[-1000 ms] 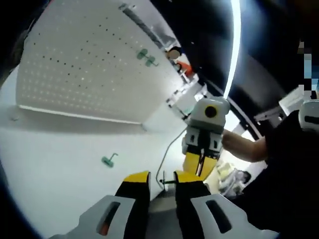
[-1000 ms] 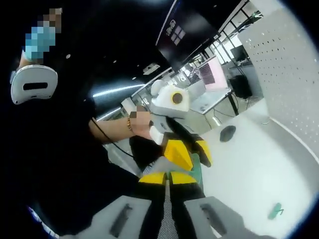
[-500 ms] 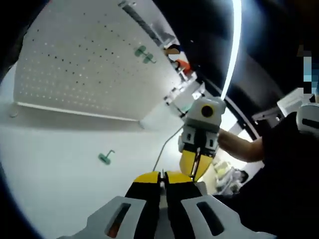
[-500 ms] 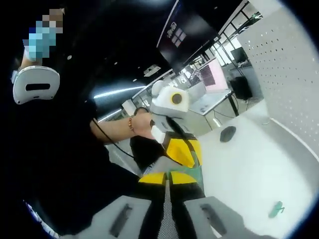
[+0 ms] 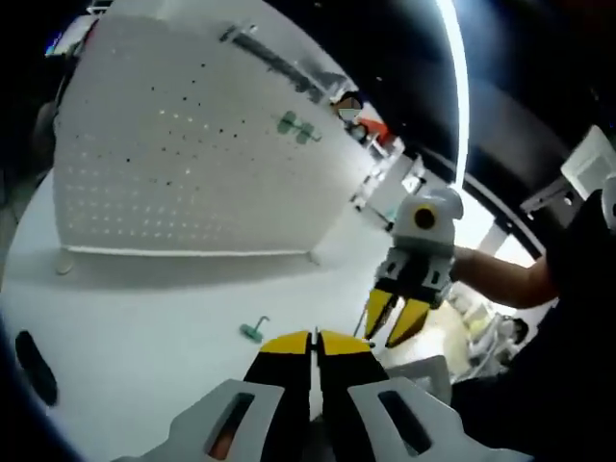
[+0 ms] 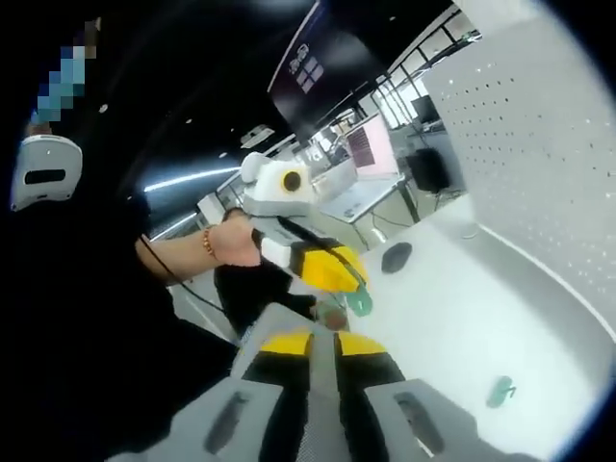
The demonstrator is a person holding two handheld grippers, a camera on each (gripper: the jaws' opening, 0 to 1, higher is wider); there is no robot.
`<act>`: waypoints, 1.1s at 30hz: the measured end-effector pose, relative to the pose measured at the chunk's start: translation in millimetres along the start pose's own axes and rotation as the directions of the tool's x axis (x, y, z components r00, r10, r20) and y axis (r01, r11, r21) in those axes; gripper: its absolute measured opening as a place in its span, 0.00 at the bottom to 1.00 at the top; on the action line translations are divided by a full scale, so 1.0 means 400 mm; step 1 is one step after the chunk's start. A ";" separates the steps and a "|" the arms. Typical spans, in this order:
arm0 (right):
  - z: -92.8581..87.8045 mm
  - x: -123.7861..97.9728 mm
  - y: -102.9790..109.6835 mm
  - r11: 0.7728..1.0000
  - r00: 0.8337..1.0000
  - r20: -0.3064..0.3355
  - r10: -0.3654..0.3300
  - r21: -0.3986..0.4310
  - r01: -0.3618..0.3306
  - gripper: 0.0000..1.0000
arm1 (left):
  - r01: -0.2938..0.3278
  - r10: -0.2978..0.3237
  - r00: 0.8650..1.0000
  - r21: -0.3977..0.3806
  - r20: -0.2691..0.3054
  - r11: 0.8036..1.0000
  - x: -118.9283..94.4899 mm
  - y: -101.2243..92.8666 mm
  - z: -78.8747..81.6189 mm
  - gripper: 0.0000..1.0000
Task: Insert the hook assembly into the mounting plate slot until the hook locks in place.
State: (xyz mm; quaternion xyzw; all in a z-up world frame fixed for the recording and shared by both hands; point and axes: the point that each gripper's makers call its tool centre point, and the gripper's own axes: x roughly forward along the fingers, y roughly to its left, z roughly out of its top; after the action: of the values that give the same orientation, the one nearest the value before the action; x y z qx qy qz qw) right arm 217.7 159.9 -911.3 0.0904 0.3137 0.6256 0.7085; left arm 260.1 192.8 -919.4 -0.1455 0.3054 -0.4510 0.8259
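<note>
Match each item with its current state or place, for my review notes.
Items:
1. pair of green plastic hooks
2. lone green plastic hook
3. left gripper

States:
A. jaws shut on a small green plastic part
B. lying loose on the white tabletop
C. mounted high on the white perforated board

Pairs: 1-C, 2-B, 3-A
</note>
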 end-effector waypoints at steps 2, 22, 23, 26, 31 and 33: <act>0.008 -0.008 -0.007 0.999 0.999 0.020 -0.028 0.029 0.027 0.07 | -0.025 0.024 0.999 0.030 0.027 0.999 -0.002 0.011 0.017 0.01; 0.086 -0.015 -0.012 0.776 0.861 0.441 -0.253 0.624 -0.091 0.15 | -0.151 0.114 0.971 0.166 0.210 0.975 -0.008 0.004 0.127 0.01; 0.084 -0.012 -0.018 0.761 0.856 0.444 -0.266 0.641 -0.096 0.15 | -0.144 0.107 0.970 0.157 0.219 0.977 -0.007 0.001 0.130 0.01; 0.092 -0.004 -0.037 0.727 0.823 0.485 -0.294 0.673 -0.137 0.15 | -0.138 0.093 0.967 0.178 0.236 0.974 0.000 -0.011 0.130 0.01; 0.124 -0.025 -0.054 0.552 0.721 0.613 -0.323 0.741 -0.382 0.15 | -0.119 0.065 0.968 0.215 0.244 0.969 0.021 -0.026 0.128 0.01; 0.115 -0.023 -0.066 0.501 0.712 0.616 -0.338 0.758 -0.418 0.15 | -0.113 0.053 0.966 0.230 0.251 0.967 0.028 -0.036 0.131 0.01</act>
State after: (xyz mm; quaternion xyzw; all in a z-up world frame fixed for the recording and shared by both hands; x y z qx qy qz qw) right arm 264.9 158.1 -885.9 0.6689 0.2860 0.3148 0.6097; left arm 288.6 173.7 -875.9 -0.0848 0.1504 -0.4284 0.8869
